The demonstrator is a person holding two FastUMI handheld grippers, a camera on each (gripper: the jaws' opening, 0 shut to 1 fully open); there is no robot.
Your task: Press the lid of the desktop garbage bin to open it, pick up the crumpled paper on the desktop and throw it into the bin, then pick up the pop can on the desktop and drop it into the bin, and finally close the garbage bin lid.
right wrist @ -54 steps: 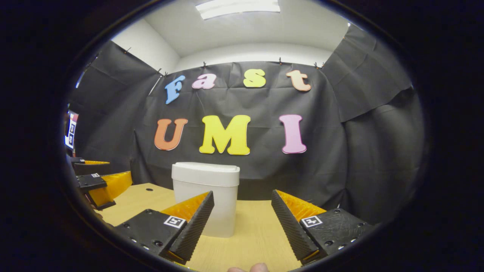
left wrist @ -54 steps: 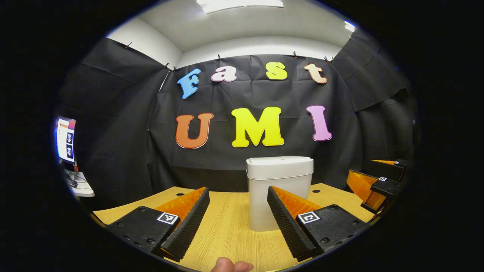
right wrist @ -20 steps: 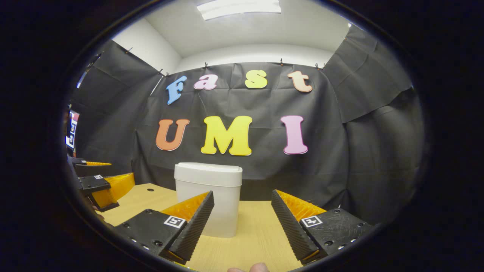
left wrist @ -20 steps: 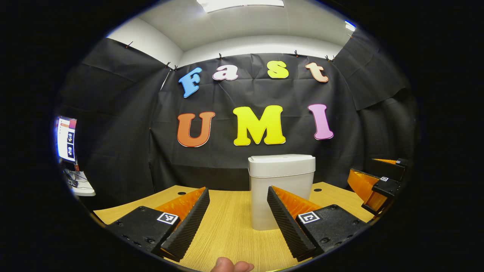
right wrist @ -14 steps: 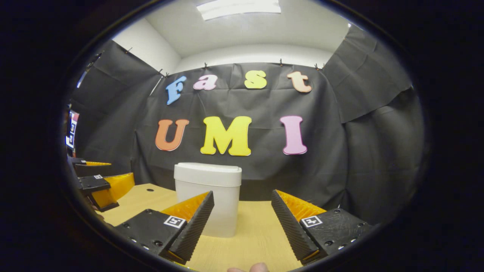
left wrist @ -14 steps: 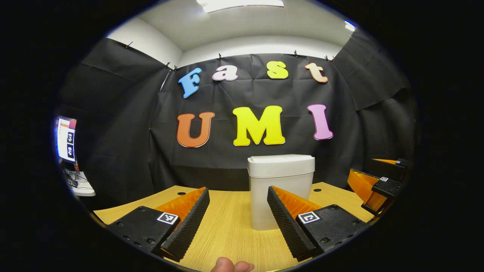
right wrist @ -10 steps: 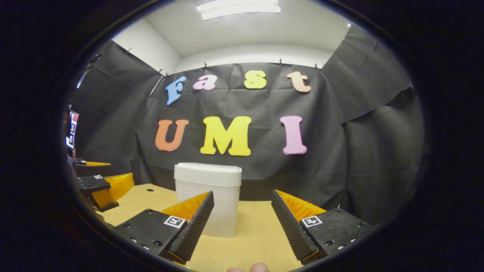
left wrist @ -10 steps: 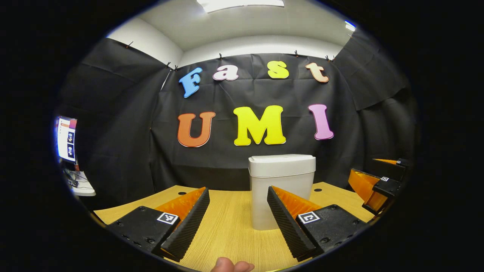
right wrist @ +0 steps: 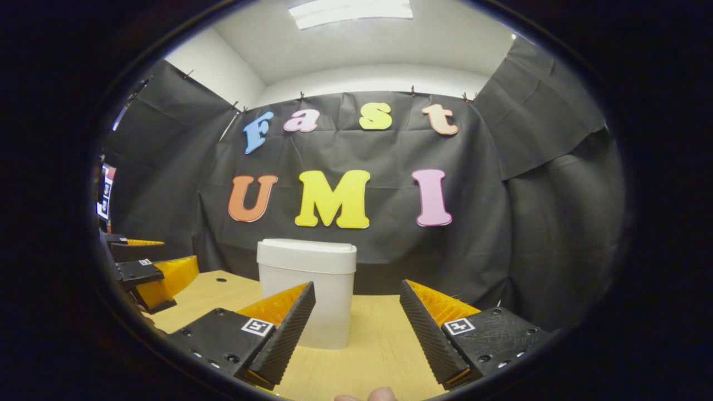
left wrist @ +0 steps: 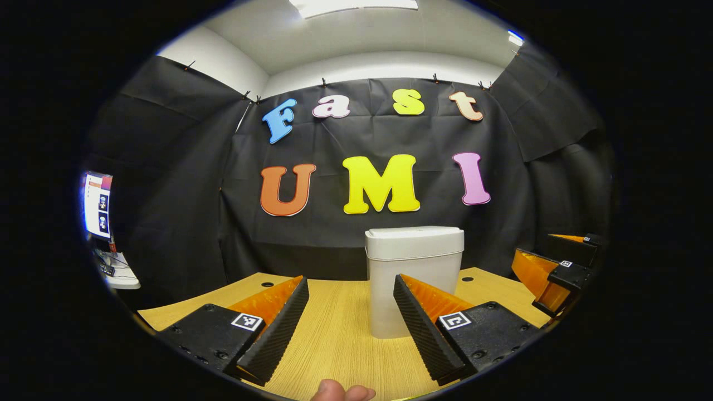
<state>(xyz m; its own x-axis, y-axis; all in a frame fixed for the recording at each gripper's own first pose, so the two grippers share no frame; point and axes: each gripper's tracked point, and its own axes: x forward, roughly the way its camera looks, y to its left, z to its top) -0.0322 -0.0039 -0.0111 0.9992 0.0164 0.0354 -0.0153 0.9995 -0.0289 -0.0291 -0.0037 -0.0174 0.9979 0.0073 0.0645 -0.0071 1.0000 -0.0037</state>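
Almost nothing has moved since the earlier frames: the bin (left wrist: 414, 281) sits a shade higher in the left gripper view, so my left hand has tilted slightly, and the right gripper view looks the same as before.

I hold both claws low over the table (left wrist: 340, 340), level and pointed at the bin, because the first job is to press its lid (left wrist: 414, 240), and from here I can see the whole of it. The left claw (left wrist: 351, 320) is spread wide and grips nothing; the bin stands beyond its right finger, well apart from the tips. The right claw (right wrist: 356, 326) is spread just as wide and also empty, with the bin behind its left finger. Spread fingers suit me for now, since I judge nothing needs gripping until the lid is up.

The bin stands upright toward the back of the table, close to the black cloth wall, lid shut and flat. In each view I can see my other claw off to the side, at about the same height, flanking the bin. I cannot see the crumpled paper or the can from here; they may lie nearer to me, under the claws. No step of the task looks done yet.
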